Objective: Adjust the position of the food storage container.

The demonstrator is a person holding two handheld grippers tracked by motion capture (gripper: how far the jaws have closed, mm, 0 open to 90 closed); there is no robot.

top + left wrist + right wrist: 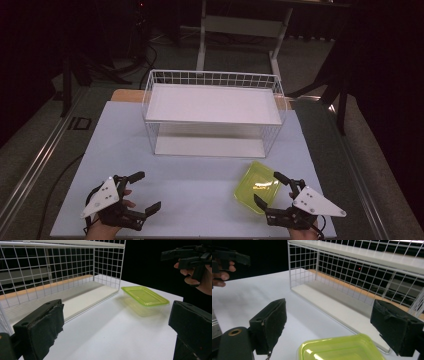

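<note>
Yellow-green container (257,186) sits lid-on on the white worktop (190,190), just ahead of the right gripper (272,192), whose jaws stand spread wide with nothing between them. To take it cleanly, I'd ease forward until the pads straddle the container's sides below the lid's rim, then close squarely. That hand rests low and near level, aimed toward the wire rack (212,112). The left gripper (142,192) hangs well apart, jaws spread and empty too.
</note>
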